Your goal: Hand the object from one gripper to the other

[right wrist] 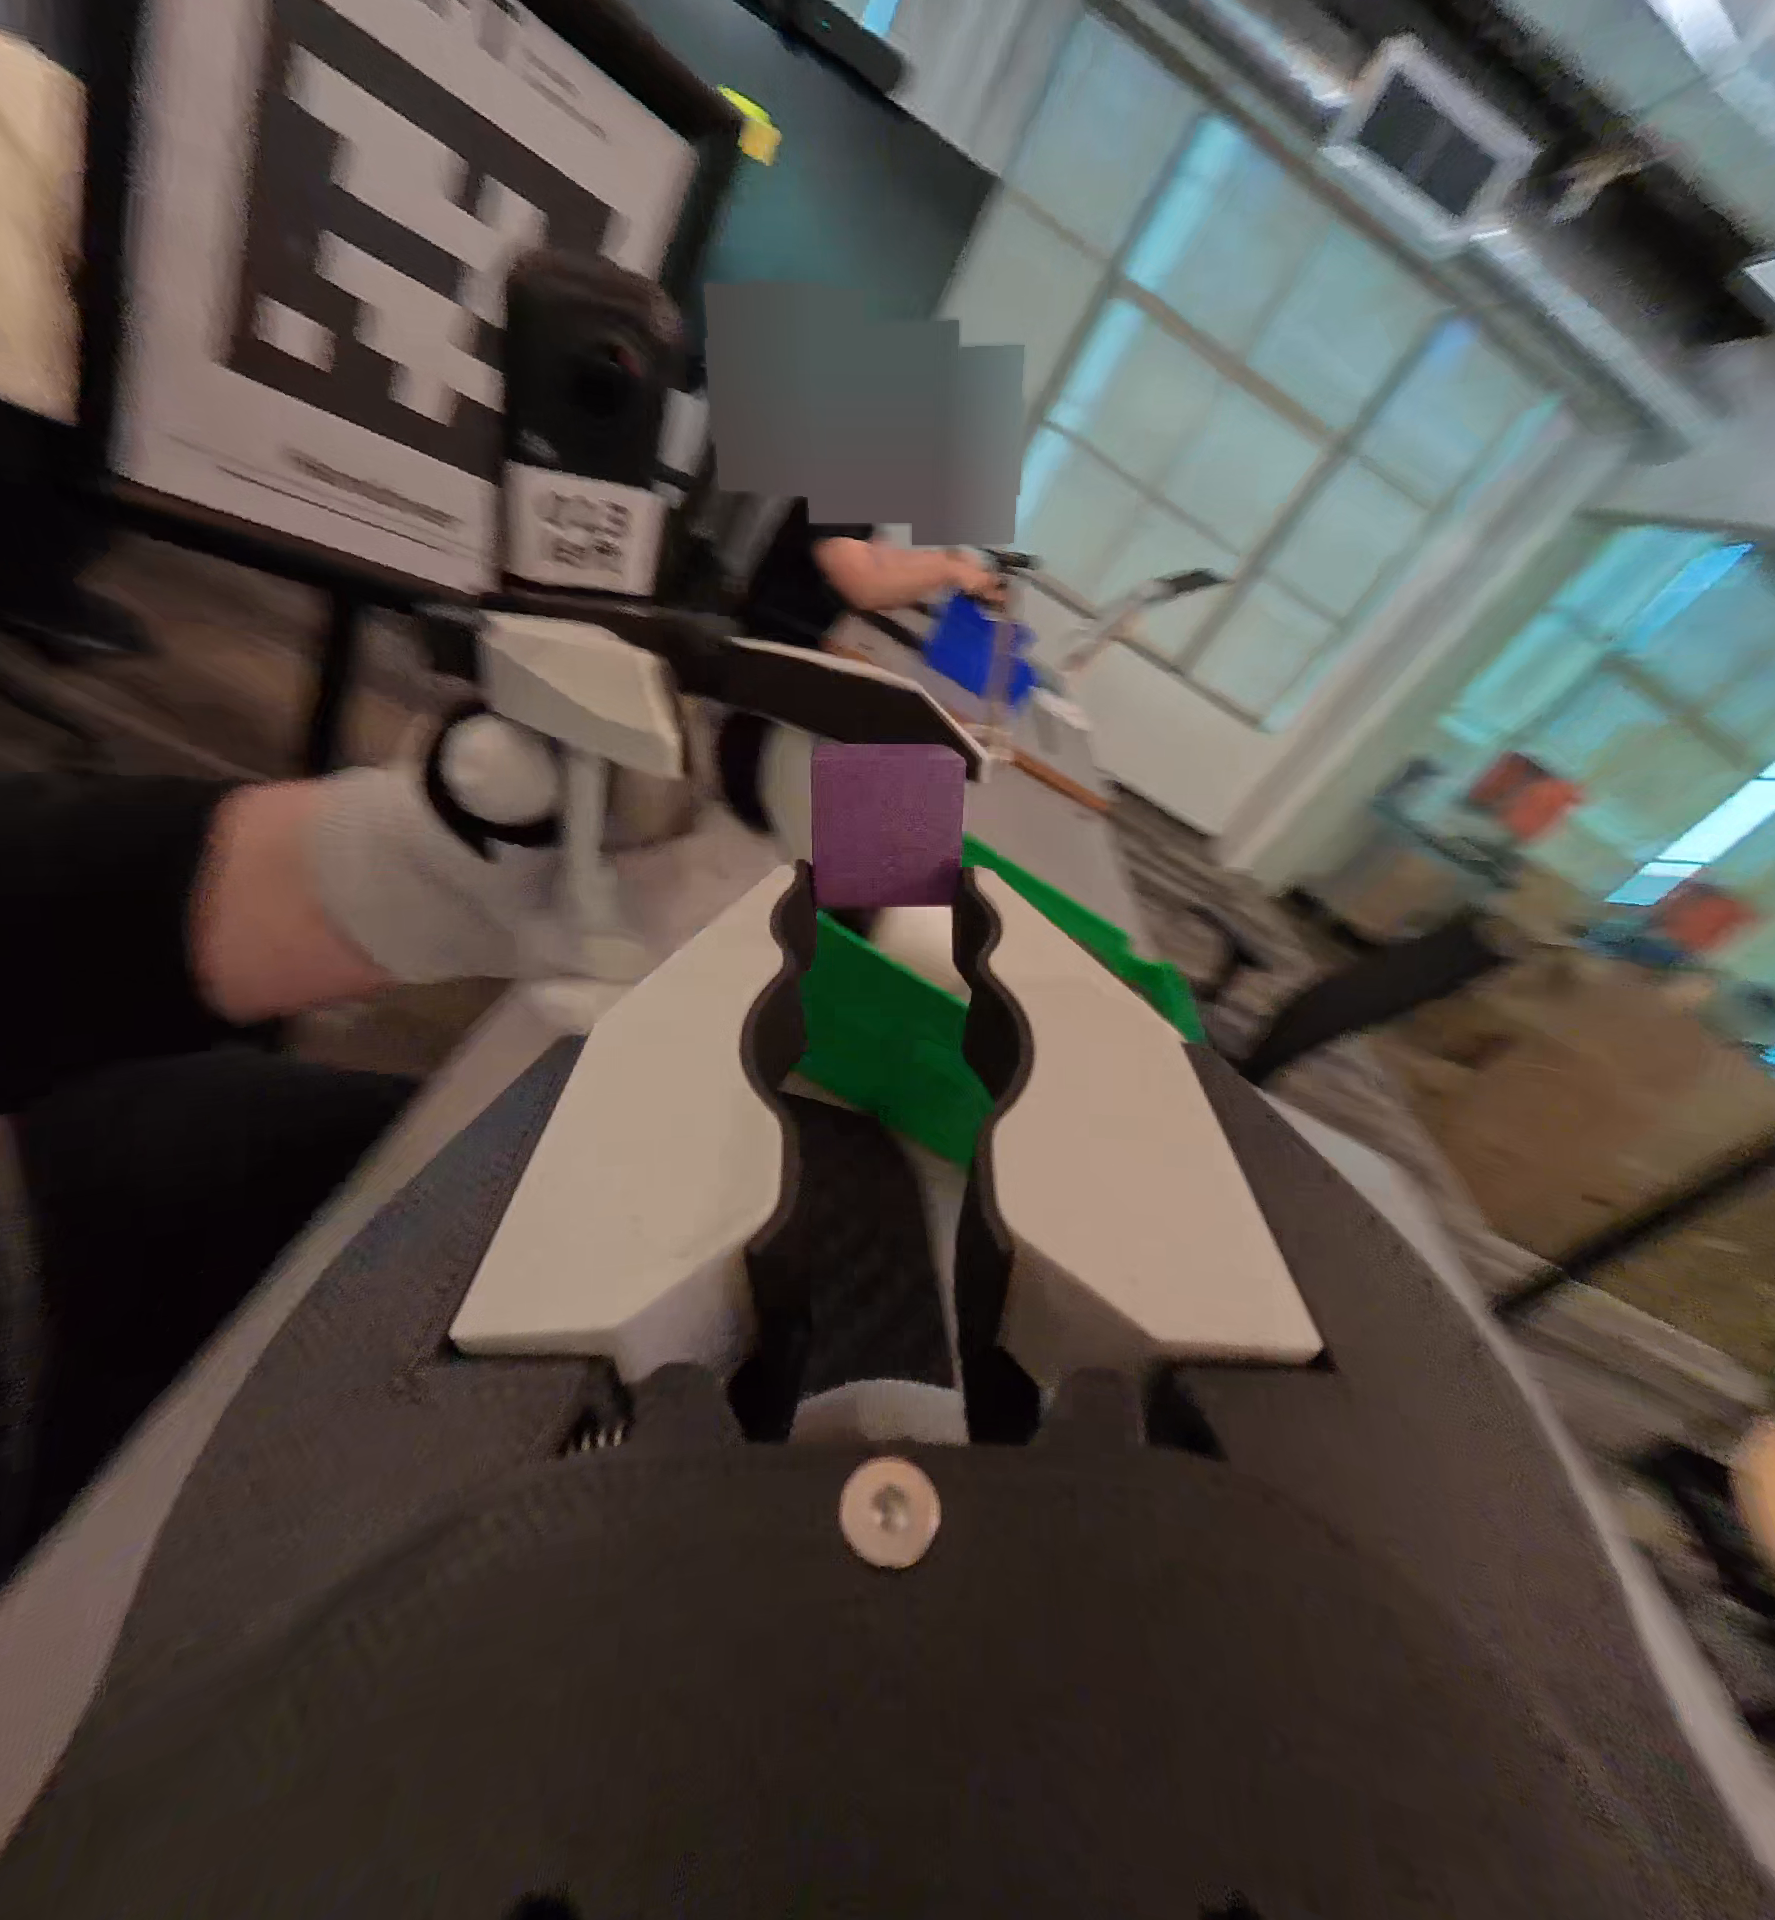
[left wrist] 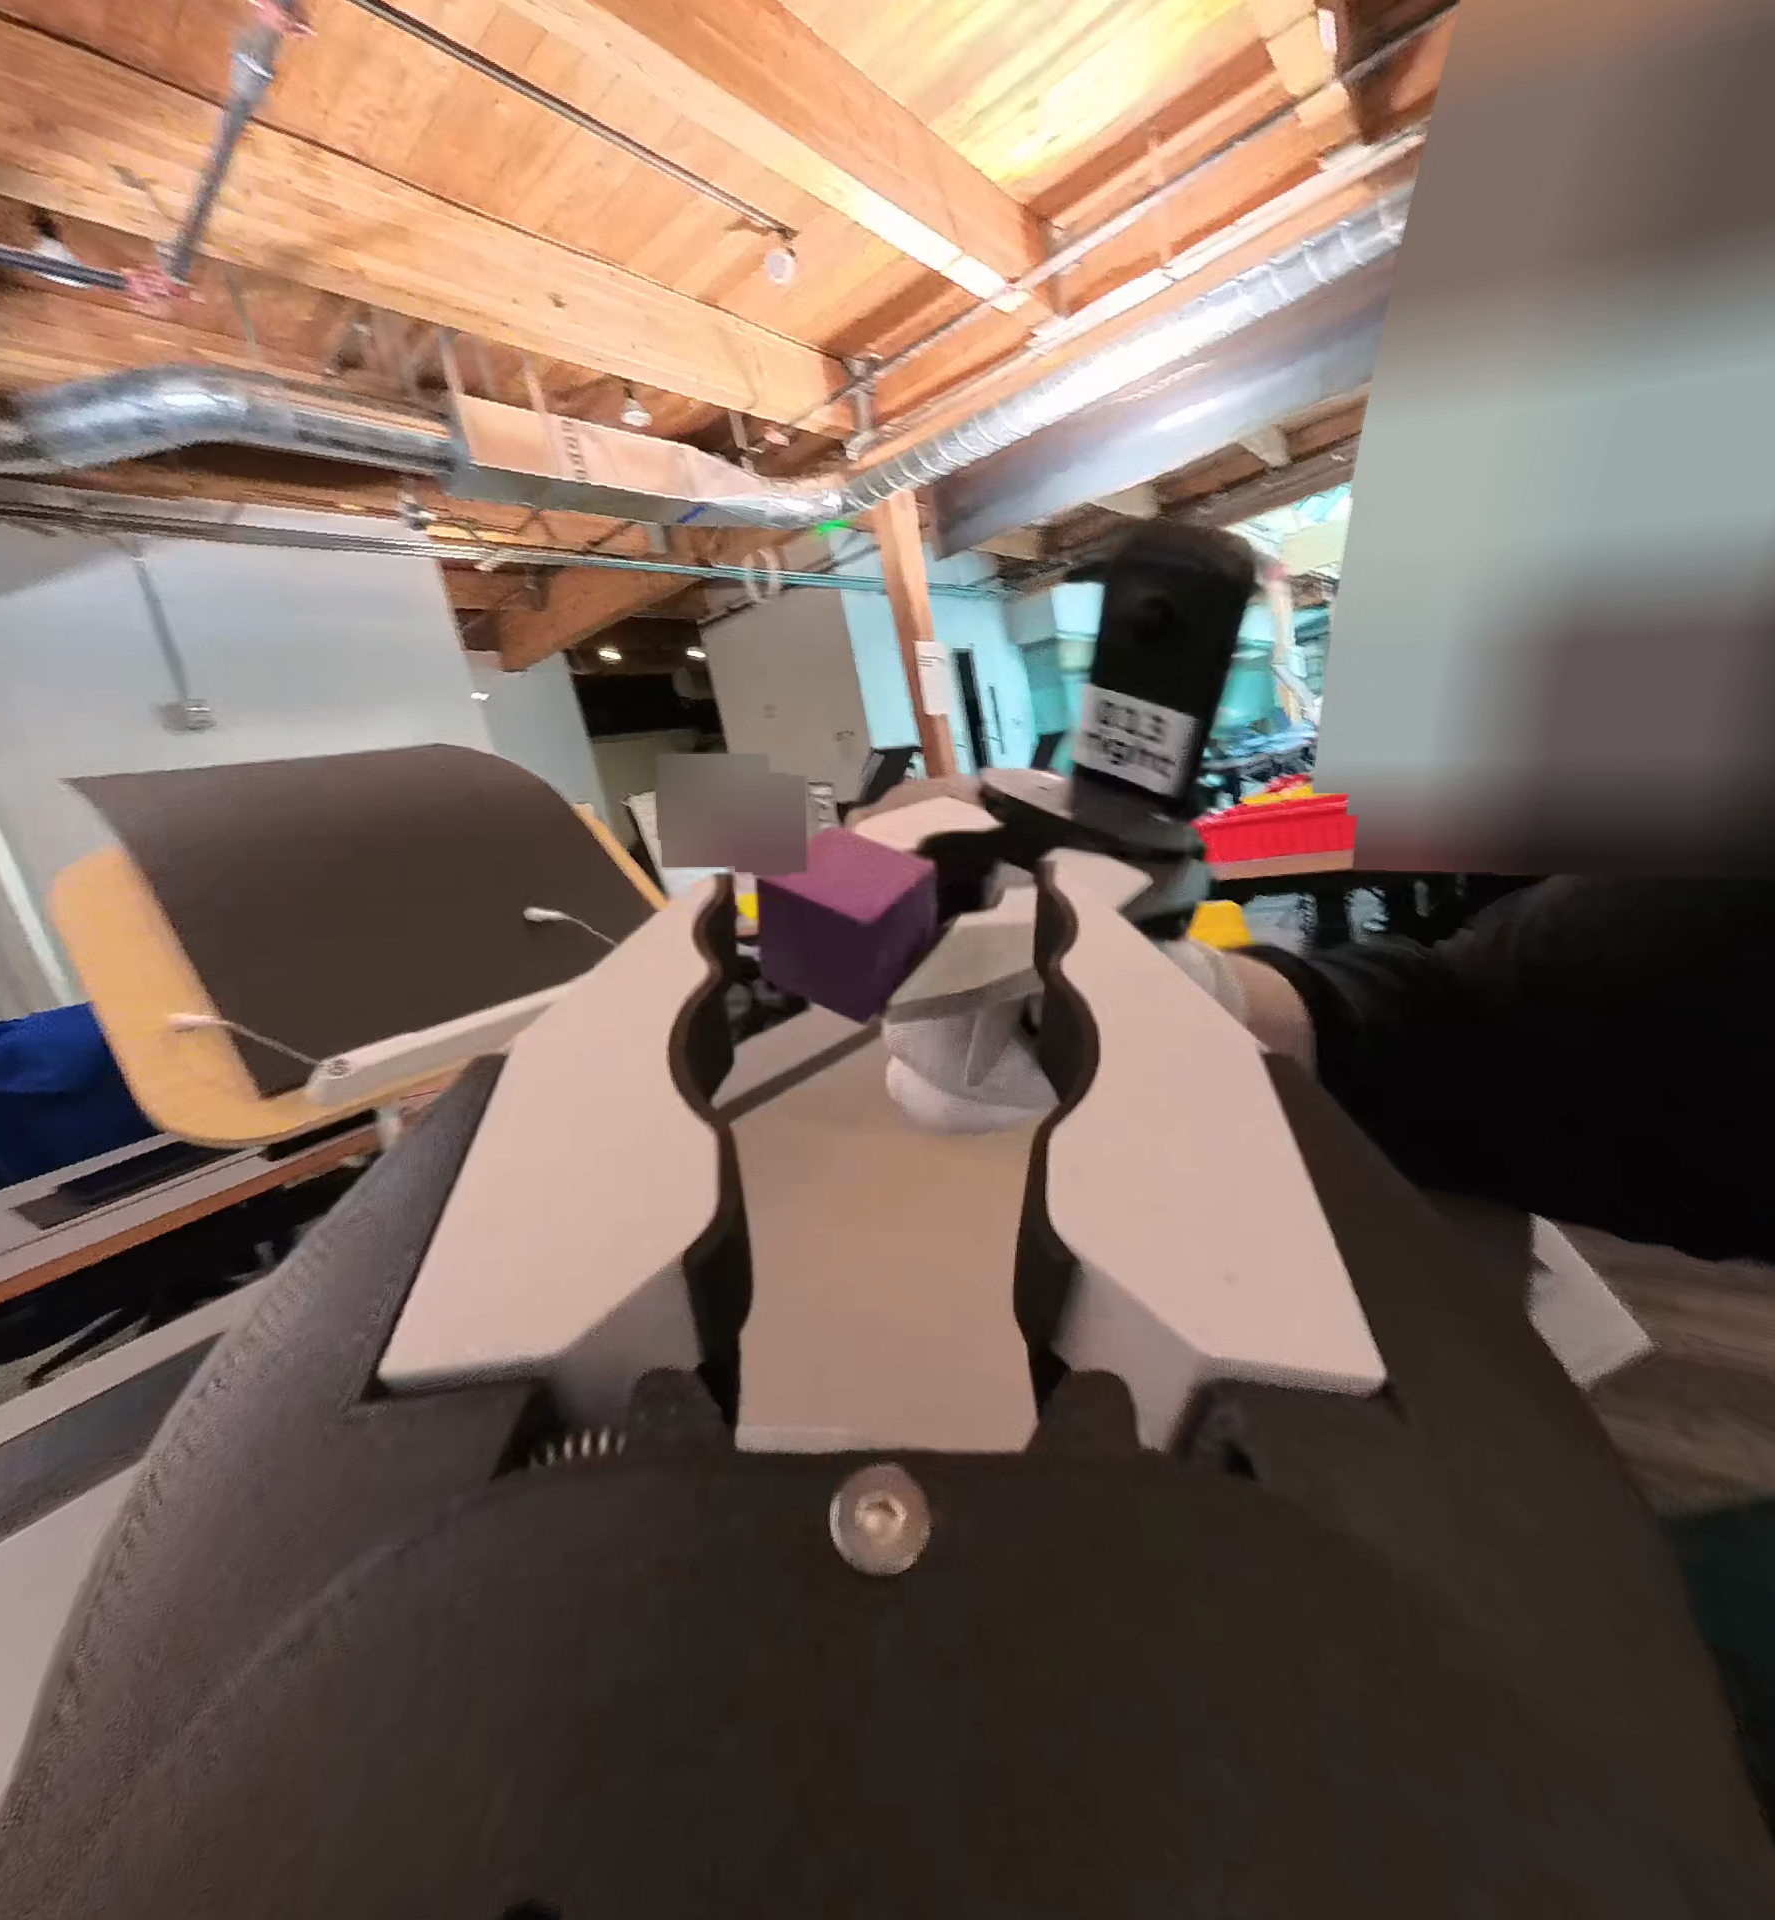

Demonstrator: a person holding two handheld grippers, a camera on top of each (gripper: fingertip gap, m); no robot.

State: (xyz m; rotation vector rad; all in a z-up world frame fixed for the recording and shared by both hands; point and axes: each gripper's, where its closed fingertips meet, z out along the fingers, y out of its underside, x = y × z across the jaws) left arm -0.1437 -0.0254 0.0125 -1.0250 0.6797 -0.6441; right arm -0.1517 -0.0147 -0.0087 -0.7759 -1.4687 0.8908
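Note:
A purple cube [right wrist: 888,831] is pinched between the fingertips of my right gripper [right wrist: 885,883], which is shut on it in mid-air. My left gripper [left wrist: 883,883] is open wide, and the purple cube [left wrist: 847,940] sits between its fingertips, nearer the left one. In the left wrist view the right gripper's fingers [left wrist: 976,961] reach in from the right and hold the cube. In the right wrist view one finger [right wrist: 841,707] of the left gripper lies along the cube's top. Its other finger is hidden.
A white-gloved hand [right wrist: 426,894] holds the left gripper. A green sheet [right wrist: 893,1039] lies below the cube. A black-and-white marker board [right wrist: 395,281] stands at the left. A brown curved chair [left wrist: 343,883] and a red bin [left wrist: 1278,831] stand farther off.

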